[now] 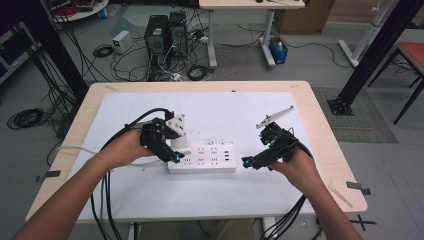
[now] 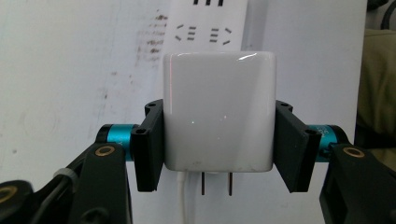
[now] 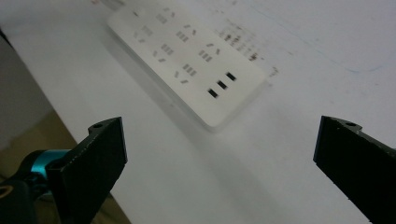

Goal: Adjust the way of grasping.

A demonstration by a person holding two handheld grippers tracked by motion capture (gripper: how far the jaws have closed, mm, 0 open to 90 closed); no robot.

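Left gripper (image 1: 176, 158): its two black jaws are clamped on the flat sides of a glossy white square plastic charger plug (image 2: 218, 112), two metal prongs and a white cord showing beneath it.
Charger plug, place: held over the left end of the white rectangular plastic power strip (image 1: 202, 158); whether the prongs touch it I cannot tell.
Right gripper (image 1: 246, 162): jaws spread wide with nothing between them, just beside the strip's right end.
Power strip: lies flat on the white sheet (image 1: 235, 110) covering the pale wooden table (image 1: 320, 120).
Around: black cables (image 1: 107, 200) trail off the table's near edge; computer towers (image 1: 165, 32) stand on the floor beyond.
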